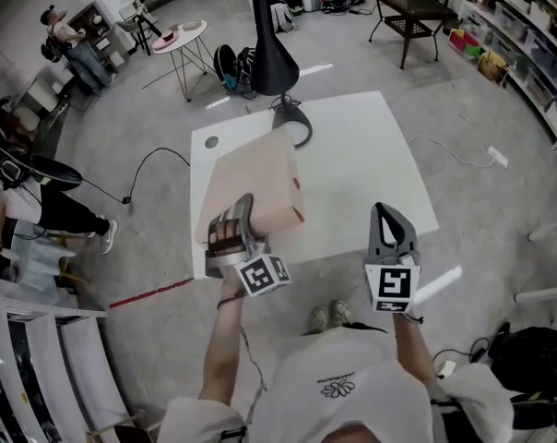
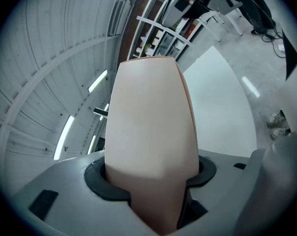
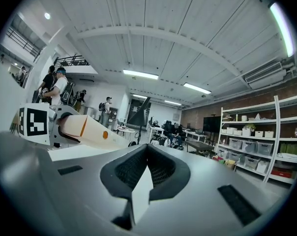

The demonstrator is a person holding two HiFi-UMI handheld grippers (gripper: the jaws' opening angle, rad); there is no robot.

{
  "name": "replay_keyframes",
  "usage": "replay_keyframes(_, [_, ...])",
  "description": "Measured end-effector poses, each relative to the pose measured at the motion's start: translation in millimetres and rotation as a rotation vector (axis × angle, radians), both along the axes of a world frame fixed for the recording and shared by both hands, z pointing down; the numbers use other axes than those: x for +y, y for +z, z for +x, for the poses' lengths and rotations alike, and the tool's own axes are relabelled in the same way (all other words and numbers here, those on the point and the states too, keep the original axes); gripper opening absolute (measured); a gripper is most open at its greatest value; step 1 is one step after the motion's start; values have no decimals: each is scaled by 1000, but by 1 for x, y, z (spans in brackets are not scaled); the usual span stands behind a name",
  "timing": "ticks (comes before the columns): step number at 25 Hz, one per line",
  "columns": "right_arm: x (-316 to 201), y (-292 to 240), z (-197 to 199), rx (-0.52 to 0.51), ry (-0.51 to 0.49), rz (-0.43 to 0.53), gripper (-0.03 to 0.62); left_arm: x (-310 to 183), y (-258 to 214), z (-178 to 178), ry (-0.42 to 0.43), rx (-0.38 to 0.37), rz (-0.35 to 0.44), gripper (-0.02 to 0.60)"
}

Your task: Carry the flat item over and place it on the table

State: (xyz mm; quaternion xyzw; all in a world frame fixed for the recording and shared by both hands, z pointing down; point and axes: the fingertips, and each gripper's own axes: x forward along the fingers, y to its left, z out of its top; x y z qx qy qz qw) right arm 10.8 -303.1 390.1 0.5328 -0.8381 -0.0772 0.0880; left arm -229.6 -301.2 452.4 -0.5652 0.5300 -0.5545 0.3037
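Observation:
The flat item is a pale beige box with an orange dot on its edge. My left gripper is shut on its near end and holds it tilted above the left part of the white table. In the left gripper view the box fills the space between the jaws, and the table lies beyond it. My right gripper hovers over the table's front edge with its jaws together and nothing in them. The right gripper view shows the box off to its left.
A black cone-shaped lamp stands at the table's far edge, its curved base on the tabletop. A round side table, a dark low table and floor cables lie beyond. Shelves line the right wall. People stand at the left.

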Motion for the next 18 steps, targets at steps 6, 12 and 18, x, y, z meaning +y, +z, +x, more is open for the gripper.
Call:
replay_keyframes(6, [-2,6,8,5,6,-20,11,-15,30,9,55,-46,-76,296])
replay_keyframes(12, [0,11,12,-2,17,-41,11,-21,54,15,95,-97,-148,298])
replay_keyframes(18, [5,25,13,-11,20,-87,11,-26,82,15,93,-182,-178,299])
